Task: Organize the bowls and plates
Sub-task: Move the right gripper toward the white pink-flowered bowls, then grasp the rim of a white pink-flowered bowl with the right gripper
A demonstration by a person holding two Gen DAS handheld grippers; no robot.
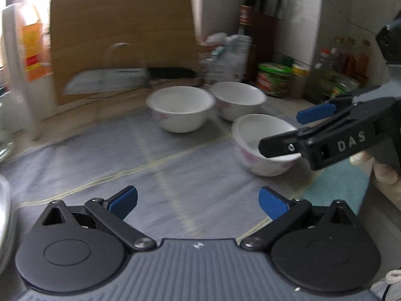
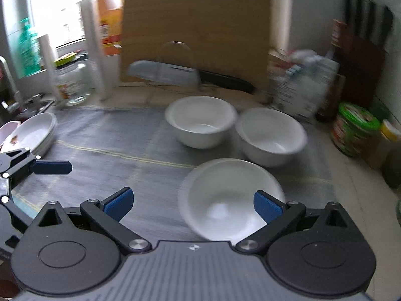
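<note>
- Left wrist view: the left claw [image 1: 198, 202] hangs wide and empty over the grey mat [image 1: 155, 175] on the counter [image 1: 280, 102]. Nothing lies between its blue pads; it looks to be waiting its turn.
- Ahead of it and to its right sits the nearest bowl [image 1: 258, 135], with the right claw [image 1: 295, 130] reaching in from the right. One black finger lies across the bowl's near rim, the other is raised beyond it — spread, gripping nothing so far as I can tell.
- Further ahead stand two more white bowls, the middle bowl [image 1: 181, 107] and the far bowl [image 1: 238, 99], just beside each other and upright. All three are close enough together to nest, I'd judge.
- A person's fingertips [image 1: 383, 173] show under the right tool, holding it low and roughly level.
- Right wrist view: the right claw [image 2: 193, 204] is wide, with the nearest bowl [image 2: 225, 195] just ahead, nearer its right pad — lined up for a rim pinch, it seems.
- The other two bowls lie beyond it.
- Far to its left a stack of plates [image 2: 37, 131] rests at the mat's edge; the left claw [image 2: 51, 167] pokes in below the stack.
</note>
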